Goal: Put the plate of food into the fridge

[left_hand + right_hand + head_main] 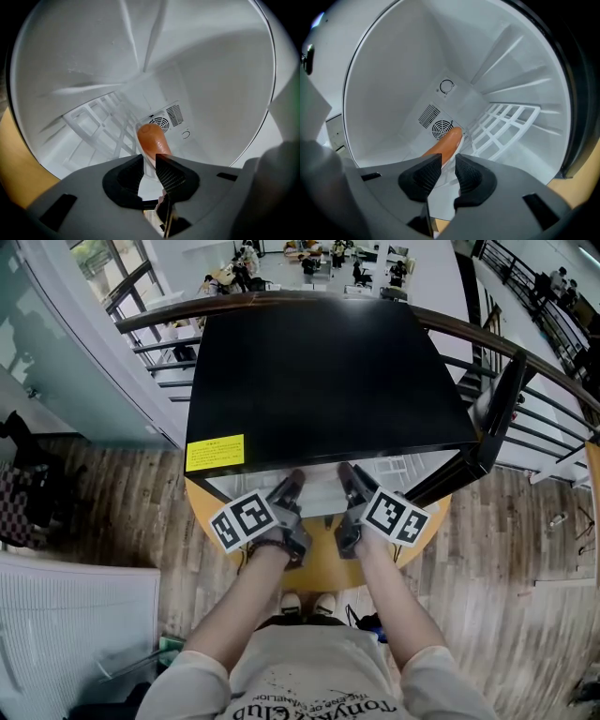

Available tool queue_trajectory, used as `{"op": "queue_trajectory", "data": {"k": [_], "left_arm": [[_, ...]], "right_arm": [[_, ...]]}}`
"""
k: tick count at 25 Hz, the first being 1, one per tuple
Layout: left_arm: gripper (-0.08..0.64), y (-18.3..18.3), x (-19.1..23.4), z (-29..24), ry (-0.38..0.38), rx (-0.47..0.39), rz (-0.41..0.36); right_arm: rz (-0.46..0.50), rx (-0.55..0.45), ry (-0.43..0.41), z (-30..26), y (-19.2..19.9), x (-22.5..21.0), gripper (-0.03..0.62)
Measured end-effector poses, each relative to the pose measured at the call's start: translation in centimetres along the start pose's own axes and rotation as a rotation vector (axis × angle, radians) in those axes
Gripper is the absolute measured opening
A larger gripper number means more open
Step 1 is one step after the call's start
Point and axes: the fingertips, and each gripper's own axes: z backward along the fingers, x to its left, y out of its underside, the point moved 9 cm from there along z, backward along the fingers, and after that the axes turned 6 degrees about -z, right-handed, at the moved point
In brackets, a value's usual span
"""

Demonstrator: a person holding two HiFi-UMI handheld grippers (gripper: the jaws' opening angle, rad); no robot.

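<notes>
Left hand-held gripper (149, 162) and right hand-held gripper (448, 162), both clamped on one plate (443, 194) bearing one sausage (151, 140).

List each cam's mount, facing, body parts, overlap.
Head view: on head, steeply down onto black boxy fridge; forearms, left tool, right tool.
Left gripper view: on left tool, into fridge's white interior; own jaws on white plate.
Right gripper view: on right tool, same interior; own jaws.
Shared: both gripper views see orange sausage, round fan vent.

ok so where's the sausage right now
Inside the fridge, on the white plate: in both gripper views the sausage lies near centre, in front of the round fan vent at the back, beside the wire shelf.
</notes>
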Motion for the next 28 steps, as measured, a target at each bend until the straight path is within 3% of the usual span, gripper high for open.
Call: {"op": "queue_trajectory", "data": {"k": [7,13,28], "left_arm": [[0.083,0.1,-0.1,0.0,0.009,0.006,0.019],[0.094,0.0,-0.2,0.0,0.004,0.007,-0.056],[0.166,0.1,-0.7,0.4,0.018,0.026,-0.068]], "right_arm": [[0.007,-0.006,0.008,0.2,-0.2,0.1,0.111],[0.061,-0.043,0.056,0.5,-0.6,-0.2,0.114],[0.136,-0.054,0.106,0.7,-1.1,-0.5,0.114]]}}
